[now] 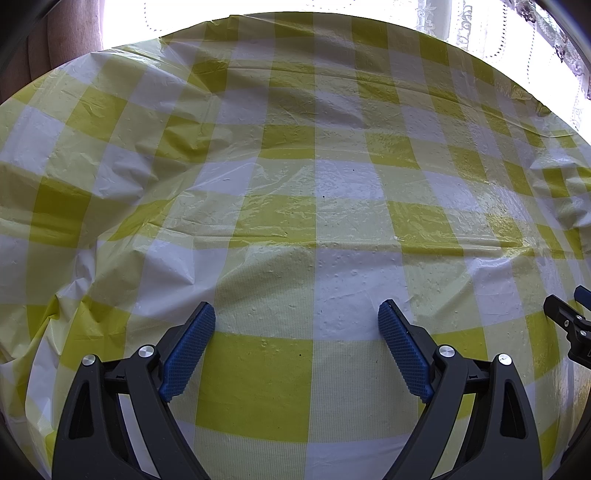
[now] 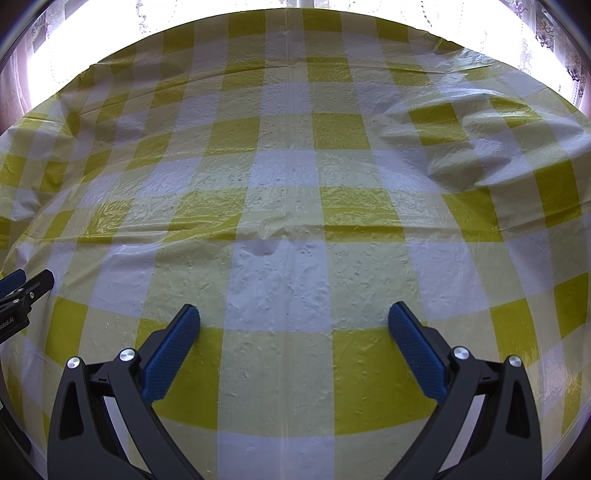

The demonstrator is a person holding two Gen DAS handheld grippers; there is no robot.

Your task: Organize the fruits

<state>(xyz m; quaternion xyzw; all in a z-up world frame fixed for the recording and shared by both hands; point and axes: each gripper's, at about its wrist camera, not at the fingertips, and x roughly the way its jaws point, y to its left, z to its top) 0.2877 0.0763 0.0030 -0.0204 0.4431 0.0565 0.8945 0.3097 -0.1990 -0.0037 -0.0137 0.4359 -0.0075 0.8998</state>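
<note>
While poised above the worktop, spread with a yellow-and-white checked plastic tablecloth (image 1: 295, 177), held idle and empty on both sides.

Starting at the left: left tool (image 1: 296, 305), at the bottom centre of its own view, spread wide, blue ribbed pads (image 1: 188, 350) well apart, with nothing between them but bare cloth. Pitched downward at the cloth and, as far as can be told, not touching it. Also visible at the left edge of the right wrist view, as a black tip with a sliver of blue.

Further right: right tool (image 2: 294, 307), at the bottom centre of its own view, likewise gaping wide and gripping nothing, with only checks and small dimples in the plastic below. Also visible at the right edge of the left wrist view, near its partner.

As for fruit: none in either view, nor any bowl, basket or tray to sort into. Possibly lying outside both views; impossible to tell. Just rumpled cloth, with folds at the left of the left wrist view and a raised hump at the upper right of the right wrist view. Along the top, lace curtain (image 1: 461, 29) against bright window light.

Judged from this: either not yet begun, with everything left to fetch and sort, or finished and cleared away. No telling which from the cloth alone.
</note>
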